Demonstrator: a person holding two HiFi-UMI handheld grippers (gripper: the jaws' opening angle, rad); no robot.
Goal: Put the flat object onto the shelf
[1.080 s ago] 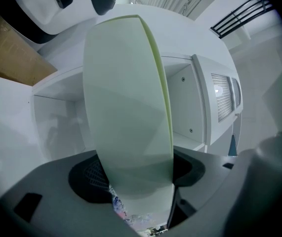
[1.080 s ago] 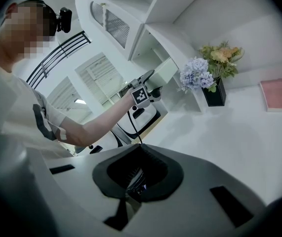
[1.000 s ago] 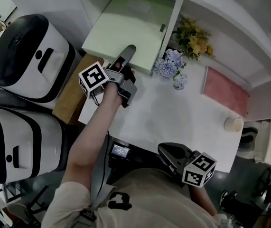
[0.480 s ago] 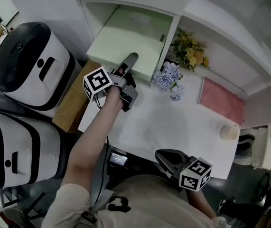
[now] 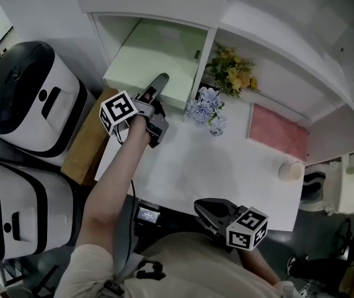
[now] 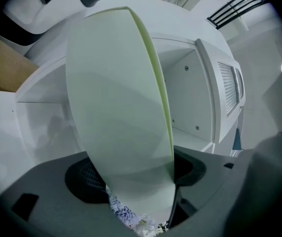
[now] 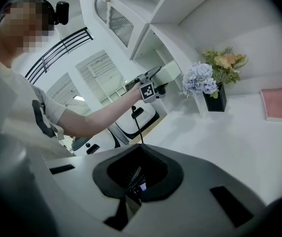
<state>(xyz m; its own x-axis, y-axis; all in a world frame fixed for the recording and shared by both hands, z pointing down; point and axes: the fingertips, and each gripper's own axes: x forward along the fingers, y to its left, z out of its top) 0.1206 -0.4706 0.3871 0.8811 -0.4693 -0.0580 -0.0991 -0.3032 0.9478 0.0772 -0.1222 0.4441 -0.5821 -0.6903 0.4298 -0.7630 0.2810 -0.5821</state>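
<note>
A pale green flat board (image 5: 158,51) lies level, its far part inside the white shelf's (image 5: 217,36) lower left compartment. My left gripper (image 5: 157,87) is shut on the board's near edge, one finger (image 5: 159,82) resting on top. In the left gripper view the board (image 6: 121,107) stands between the jaws and fills the middle, with the compartment's white walls behind it. My right gripper (image 5: 204,207) hangs at the white table's (image 5: 226,166) front edge, shut with nothing in it (image 7: 131,196).
Pale blue flowers (image 5: 204,107) and yellow flowers (image 5: 232,73) stand just right of the compartment. A pink flat pad (image 5: 279,129) leans at the back right, with a small white cup (image 5: 290,169) near it. Two white and black machines (image 5: 22,98) and a cardboard box (image 5: 84,138) sit left of the table.
My left gripper has shifted a little with the green board at the shelf's opening, still holding it. The right gripper has kept its place. The head view has drifted.
</note>
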